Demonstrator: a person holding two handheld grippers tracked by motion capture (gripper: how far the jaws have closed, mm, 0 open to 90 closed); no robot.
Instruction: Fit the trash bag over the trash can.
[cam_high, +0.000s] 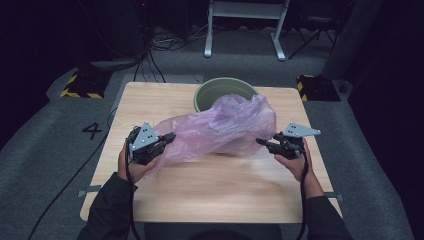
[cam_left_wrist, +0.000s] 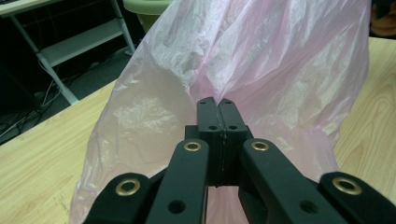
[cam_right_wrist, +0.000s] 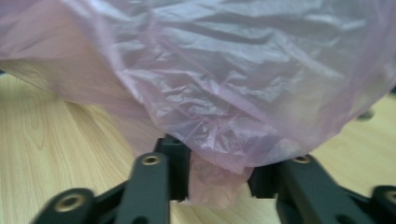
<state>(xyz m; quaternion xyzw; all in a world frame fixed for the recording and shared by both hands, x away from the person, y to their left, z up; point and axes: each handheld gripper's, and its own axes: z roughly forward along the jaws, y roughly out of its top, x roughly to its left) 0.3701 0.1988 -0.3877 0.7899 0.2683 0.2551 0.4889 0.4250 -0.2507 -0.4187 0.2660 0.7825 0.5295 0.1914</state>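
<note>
A crumpled pink plastic bag (cam_high: 220, 127) lies across the wooden table (cam_high: 215, 195), its far end draped over the rim of a green bin (cam_high: 207, 89). My left gripper (cam_high: 172, 136) is at the bag's left end. In the left gripper view its jaws (cam_left_wrist: 217, 105) are pressed together, pinching the pink film (cam_left_wrist: 261, 60). My right gripper (cam_high: 261, 142) meets the bag's lower right edge. In the right gripper view a fold of the bag (cam_right_wrist: 233, 70) hangs down between the two jaws (cam_right_wrist: 217, 163), which stand a little apart with no clear pinch on it.
The bin stands at the table's far edge, partly hidden by the bag. Grey carpet surrounds the table, with a "4" marked on the floor (cam_high: 92, 130), yellow-black blocks (cam_high: 80, 86) (cam_high: 316, 86) at the far corners, cables and a white desk frame (cam_high: 245, 25) behind.
</note>
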